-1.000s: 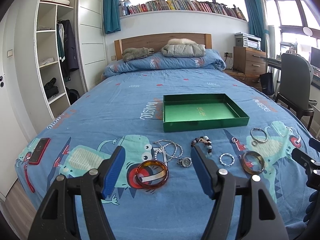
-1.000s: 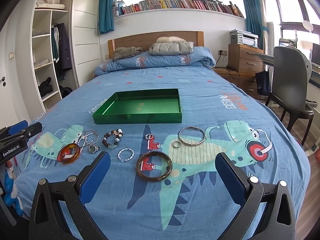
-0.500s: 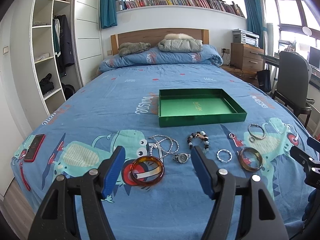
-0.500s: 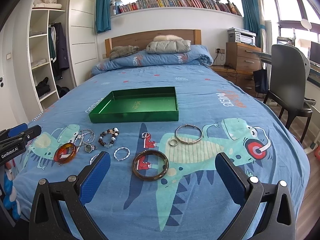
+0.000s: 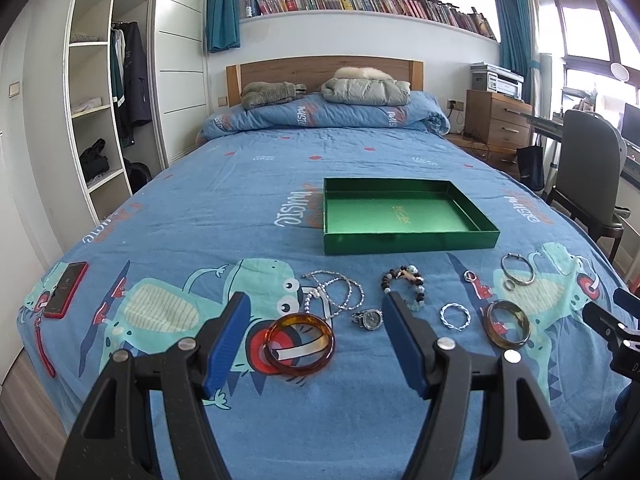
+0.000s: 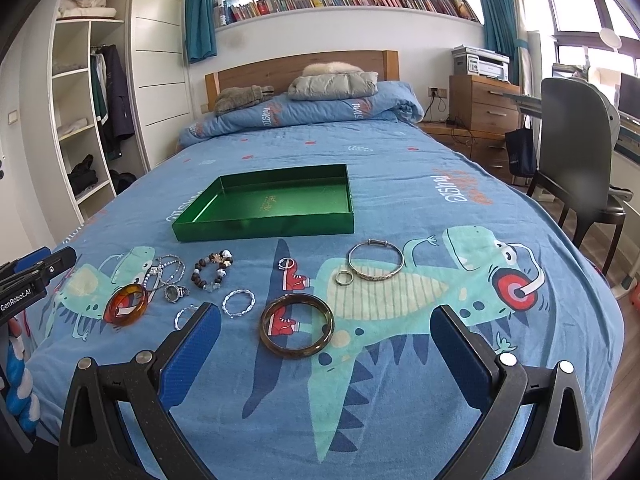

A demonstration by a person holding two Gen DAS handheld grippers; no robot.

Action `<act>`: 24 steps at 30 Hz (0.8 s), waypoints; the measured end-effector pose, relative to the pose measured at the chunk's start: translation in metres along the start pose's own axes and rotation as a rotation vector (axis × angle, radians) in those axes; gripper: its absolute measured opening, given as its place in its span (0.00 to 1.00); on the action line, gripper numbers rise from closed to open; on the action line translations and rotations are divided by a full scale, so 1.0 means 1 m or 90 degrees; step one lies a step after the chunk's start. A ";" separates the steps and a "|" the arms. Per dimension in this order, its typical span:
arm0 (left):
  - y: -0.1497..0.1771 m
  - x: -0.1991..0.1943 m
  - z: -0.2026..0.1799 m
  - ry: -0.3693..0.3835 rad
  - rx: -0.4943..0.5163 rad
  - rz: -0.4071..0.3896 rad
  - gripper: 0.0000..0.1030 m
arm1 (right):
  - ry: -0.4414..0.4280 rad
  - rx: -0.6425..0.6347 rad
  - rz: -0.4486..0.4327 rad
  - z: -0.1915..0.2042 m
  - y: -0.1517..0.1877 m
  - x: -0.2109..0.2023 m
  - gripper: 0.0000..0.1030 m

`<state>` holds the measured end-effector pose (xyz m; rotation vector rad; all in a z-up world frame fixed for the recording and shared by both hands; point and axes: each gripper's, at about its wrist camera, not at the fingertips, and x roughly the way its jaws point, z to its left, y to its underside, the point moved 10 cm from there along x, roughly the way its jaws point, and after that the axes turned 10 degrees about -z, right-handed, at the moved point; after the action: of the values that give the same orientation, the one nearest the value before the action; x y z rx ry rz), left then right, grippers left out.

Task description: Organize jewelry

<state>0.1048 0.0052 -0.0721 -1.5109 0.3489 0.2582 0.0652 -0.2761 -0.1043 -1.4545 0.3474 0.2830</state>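
A bed covered in a blue dinosaur-print bedspread (image 5: 248,208) fills both views, with jewelry spread across its near end. An empty green tray (image 5: 404,216) sits flat at the middle of the bed, at 12 o'clock from the jewelry. The left gripper (image 5: 316,320) hangs above the bed with its blue pads spread wide apart, holding nothing; between them lies an amber bangle (image 5: 299,344), flat on the cover. At 1 o'clock from that bangle rests a small wristwatch (image 5: 370,319), and at 12 o'clock a tangle of silver chains (image 5: 336,292). A beaded bracelet (image 5: 404,280) lies at 3 o'clock from the chains. The right gripper (image 6: 326,330) is also released, jaws wide and empty, with a dark brown bangle (image 6: 296,325) lying between its pads. At 10 o'clock from this bangle is a twisted silver ring (image 6: 238,303); at 1 o'clock, a thin silver bangle (image 6: 375,265) with a small ring (image 6: 343,278) just beside it. A red phone (image 5: 66,289) lies at the bed's left edge, well apart from the jewelry.
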 end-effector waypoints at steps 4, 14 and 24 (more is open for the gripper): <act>0.004 0.004 0.014 -0.009 -0.018 0.012 0.65 | 0.005 0.009 0.011 -0.006 0.004 0.003 1.00; 0.022 0.019 0.008 -0.001 -0.009 0.058 0.65 | -0.010 0.022 0.042 -0.011 0.014 0.017 0.87; 0.058 0.053 -0.039 0.090 -0.019 0.154 0.64 | -0.069 0.017 0.134 -0.003 0.032 0.057 0.53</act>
<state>0.1299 -0.0335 -0.1466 -1.5198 0.6441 0.3497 0.1047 -0.2775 -0.1559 -1.3715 0.4154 0.5240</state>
